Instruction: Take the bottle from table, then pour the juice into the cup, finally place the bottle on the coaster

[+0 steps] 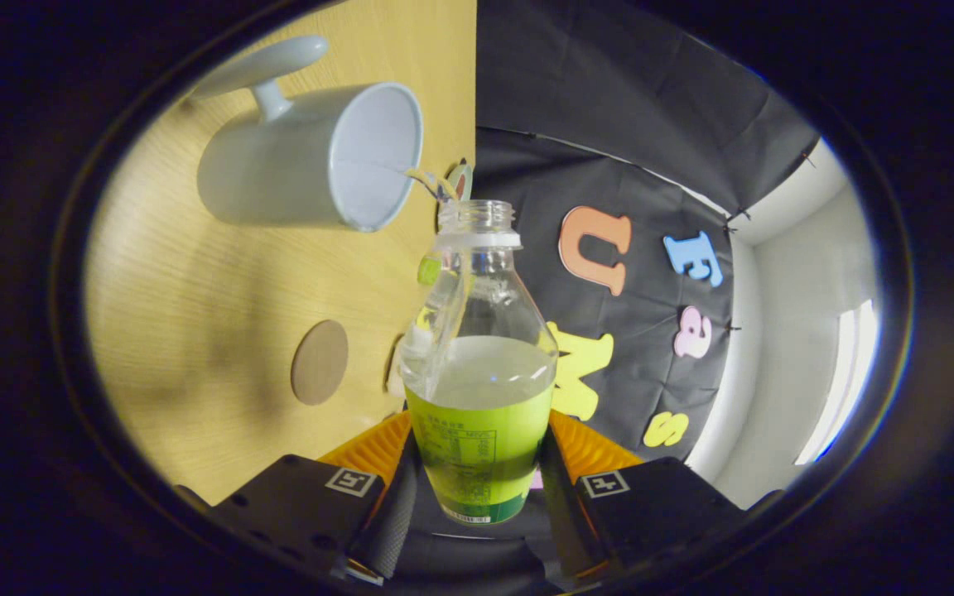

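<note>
1. I have the bottle (pixel 477 364) off the table: my gripper (pixel 477 488) is closed around its lower, green-labelled part, one finger pressing on each side, and it is held firmly between them.

2. The bottle has no cap on, and it is tipped well over, so that the table runs up one side of my view. Its open mouth points ahead of my fingers toward the cup (pixel 311 157).

3. The cup stands on the table beyond the bottle's mouth and a little to the left of it. I can see into its opening, and the inside looks pale and bare; I cannot make out any juice in it.

4. The juice (pixel 477 389) sits in the lower half of the bottle, with its level well short of the neck. I judge that pouring is only starting or about to start: the mouth is near the cup's rim but I cannot tell that it is over it.

5. Left to do, as I see it: bring the mouth over the cup, tip further, pour, then set the bottle upright on the coaster (pixel 320 362).

6. The coaster is a round brown disc lying flat on the table, to the left of my fingers and nearer than the cup, with nothing on it.

7. The table (pixel 195 290) is light wood with a fine grain. Its far edge meets the booth's black cloth wall (pixel 609 124), and past that is a white wall with a bright strip of light.
</note>
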{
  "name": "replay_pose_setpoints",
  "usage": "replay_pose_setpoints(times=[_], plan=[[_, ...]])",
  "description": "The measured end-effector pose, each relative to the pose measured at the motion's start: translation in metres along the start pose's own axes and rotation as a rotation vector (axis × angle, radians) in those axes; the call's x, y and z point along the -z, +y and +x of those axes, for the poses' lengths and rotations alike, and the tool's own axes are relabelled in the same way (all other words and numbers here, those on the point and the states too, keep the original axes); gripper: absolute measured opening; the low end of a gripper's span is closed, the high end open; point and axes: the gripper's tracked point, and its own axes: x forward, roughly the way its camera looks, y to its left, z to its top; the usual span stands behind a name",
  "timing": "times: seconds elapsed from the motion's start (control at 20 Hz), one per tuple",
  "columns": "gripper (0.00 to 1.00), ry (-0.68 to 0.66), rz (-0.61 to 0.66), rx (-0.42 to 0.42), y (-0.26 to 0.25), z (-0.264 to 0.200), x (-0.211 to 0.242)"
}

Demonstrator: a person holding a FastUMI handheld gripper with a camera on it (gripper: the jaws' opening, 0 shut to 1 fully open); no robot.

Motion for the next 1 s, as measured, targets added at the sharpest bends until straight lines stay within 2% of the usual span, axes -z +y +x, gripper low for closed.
replay_pose_setpoints(times=[1.0], plan=[[0.75, -0.014, -0.102, 0.069, -0.018, 0.002, 0.000]])
